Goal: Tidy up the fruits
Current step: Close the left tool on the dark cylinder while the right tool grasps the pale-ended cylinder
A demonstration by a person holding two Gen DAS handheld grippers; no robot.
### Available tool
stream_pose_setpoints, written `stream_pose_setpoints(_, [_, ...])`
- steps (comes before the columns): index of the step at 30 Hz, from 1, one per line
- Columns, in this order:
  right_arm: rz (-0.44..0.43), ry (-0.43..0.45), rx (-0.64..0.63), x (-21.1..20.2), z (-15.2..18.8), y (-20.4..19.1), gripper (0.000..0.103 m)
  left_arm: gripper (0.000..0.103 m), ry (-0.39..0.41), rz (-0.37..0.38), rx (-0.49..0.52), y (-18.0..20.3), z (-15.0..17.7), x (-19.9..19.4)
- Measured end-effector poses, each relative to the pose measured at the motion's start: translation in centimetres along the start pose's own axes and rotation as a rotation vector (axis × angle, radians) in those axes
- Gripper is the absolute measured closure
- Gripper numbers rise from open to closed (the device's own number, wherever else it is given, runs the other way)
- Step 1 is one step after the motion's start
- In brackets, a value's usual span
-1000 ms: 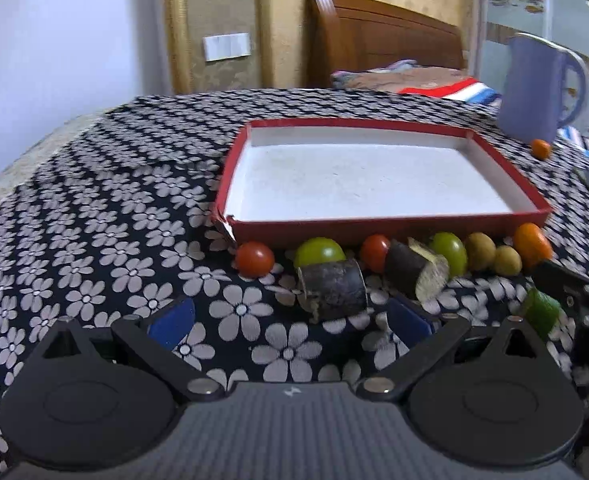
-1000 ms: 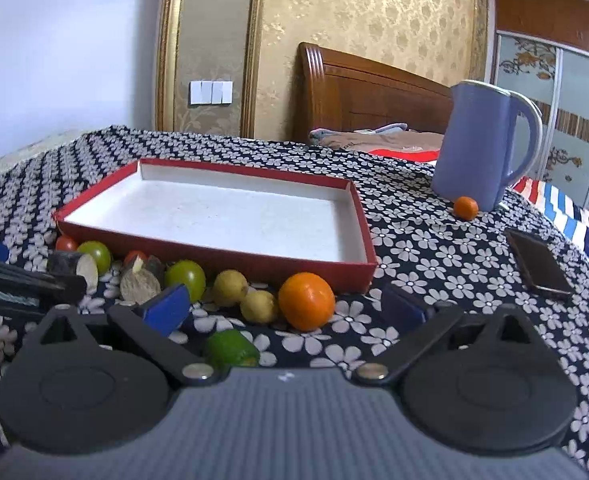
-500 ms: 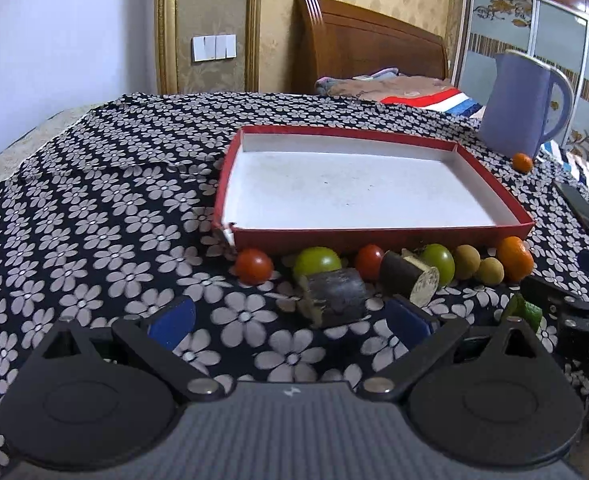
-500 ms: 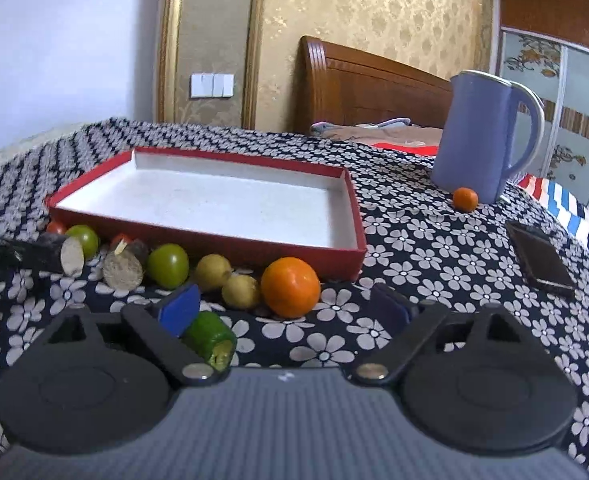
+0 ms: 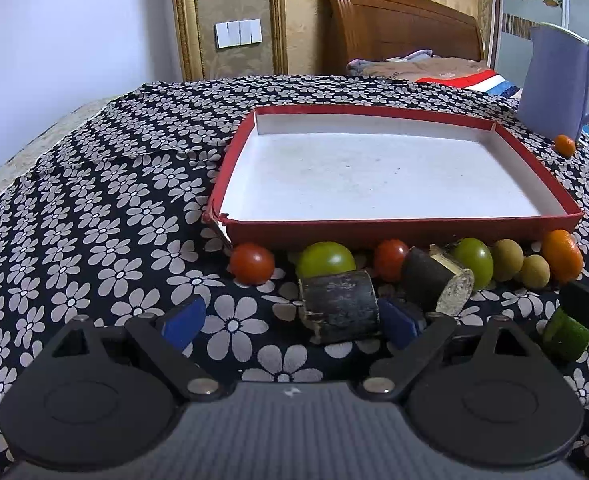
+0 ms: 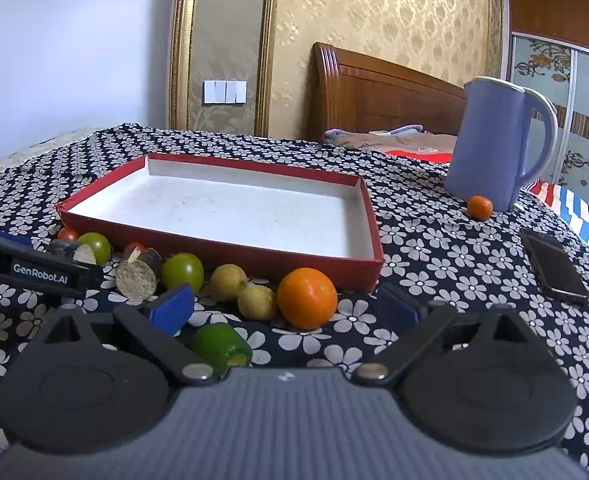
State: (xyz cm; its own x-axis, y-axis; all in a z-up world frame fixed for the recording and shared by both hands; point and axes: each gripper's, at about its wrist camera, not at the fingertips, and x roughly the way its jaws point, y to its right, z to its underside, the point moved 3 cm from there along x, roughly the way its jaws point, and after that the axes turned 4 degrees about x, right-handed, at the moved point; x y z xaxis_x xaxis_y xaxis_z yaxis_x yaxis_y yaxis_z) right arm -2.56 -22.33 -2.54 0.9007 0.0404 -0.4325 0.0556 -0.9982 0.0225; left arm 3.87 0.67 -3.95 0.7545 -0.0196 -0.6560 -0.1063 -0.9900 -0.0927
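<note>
A red tray (image 5: 394,229) with a bare white floor sits on the flowered cloth; it also shows in the right wrist view (image 6: 222,257). Fruits line its near wall: a red tomato (image 5: 251,263), a green tomato (image 5: 325,259), a dark cut cylinder (image 5: 338,306), a second dark piece (image 5: 438,280), an orange (image 6: 307,298), two yellow fruits (image 6: 256,301) and a green piece (image 6: 220,345). My left gripper (image 5: 290,322) is open, the dark cylinder against its right finger. My right gripper (image 6: 284,306) is open, with the orange and green piece between its fingers.
A blue kettle (image 6: 494,144) stands at the back right with a small orange (image 6: 479,207) at its foot. A dark phone (image 6: 554,266) lies on the cloth to the right. A bed headboard and wall lie behind the table.
Both grippers have moved forward and lower toward the fruit row. The dark cylinder now lies by the left gripper's right finger. The orange and green piece now sit between the right gripper's fingers.
</note>
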Motion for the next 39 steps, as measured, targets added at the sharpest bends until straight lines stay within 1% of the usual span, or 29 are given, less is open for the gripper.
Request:
stream_pose_setpoints(6, [-0.007,-0.006,0.008,0.3,0.0,-0.4,0.005,0.01,0.011,-0.044,0.042,0.4,-0.2,0.0])
stream_pose_setpoints(11, [-0.014,-0.005,0.006,0.3,0.0,-0.8,0.006,0.01,0.0,-0.042,0.021,0.3,-0.3,0.1])
stream_pose_setpoints(12, [-0.016,-0.002,0.007,0.2,-0.1,-0.8,0.006,0.011,-0.001,-0.043,0.017,0.3,-0.2,0.0])
stream_pose_setpoints(14, [-0.007,0.004,0.004,0.1,-0.2,-0.9,0.006,0.018,-0.005,-0.032,0.005,0.1,-0.2,0.0])
stream_pose_setpoints(15, [-0.009,0.005,0.002,0.1,-0.2,-0.9,0.006,0.025,-0.01,-0.015,-0.003,0.1,-0.2,-0.1])
stream_pose_setpoints(16, [-0.011,0.006,0.004,0.1,-0.2,-0.9,0.006,0.029,-0.014,0.002,-0.009,0.1,-0.3,-0.1])
stream_pose_setpoints(18, [-0.011,0.008,0.002,0.0,-0.3,-1.1,0.006,0.041,-0.017,0.016,-0.01,0.3,-0.3,-0.3])
stream_pose_setpoints(22, [-0.02,0.013,-0.01,-0.2,-0.3,-1.5,0.006,0.058,-0.016,0.037,-0.004,0.8,-0.3,-0.6])
stream_pose_setpoints(23, [-0.022,0.017,-0.014,-0.2,-0.3,-1.7,0.007,0.065,-0.017,0.048,-0.004,0.8,-0.3,-0.7])
stream_pose_setpoints(24, [-0.024,0.022,-0.013,-0.2,-0.4,-1.7,0.008,0.069,-0.017,0.054,-0.006,0.9,-0.3,-0.8])
stream_pose_setpoints(27, [-0.041,0.017,-0.002,-0.1,-0.5,-2.0,0.011,0.069,-0.018,0.057,-0.019,0.5,-0.2,-1.0])
stream_pose_setpoints(30, [-0.062,0.015,-0.015,0.1,-0.5,-2.8,0.016,0.069,-0.014,0.05,-0.034,-0.3,-0.1,-1.2])
stream_pose_setpoints(31, [-0.072,0.013,-0.023,0.2,-0.6,-3.2,0.019,0.069,-0.009,0.044,-0.038,-0.6,-0.1,-1.4])
stream_pose_setpoints(34, [-0.12,-0.008,-0.013,0.7,-0.8,-4.5,0.021,0.069,0.008,0.012,-0.047,-1.7,-0.1,-1.7])
stream_pose_setpoints(36, [-0.161,-0.041,-0.005,1.2,-0.9,-5.3,0.032,0.069,0.018,-0.01,-0.056,-2.5,-0.2,-1.8])
stream_pose_setpoints(38, [-0.19,-0.074,0.016,2.1,-1.0,-6.0,0.049,0.069,0.02,-0.018,-0.067,-3.2,-0.3,-1.8])
stream_pose_setpoints(39, [-0.201,-0.088,0.022,2.4,-0.9,-6.2,0.053,0.069,0.019,-0.021,-0.075,-3.5,-0.3,-1.8])
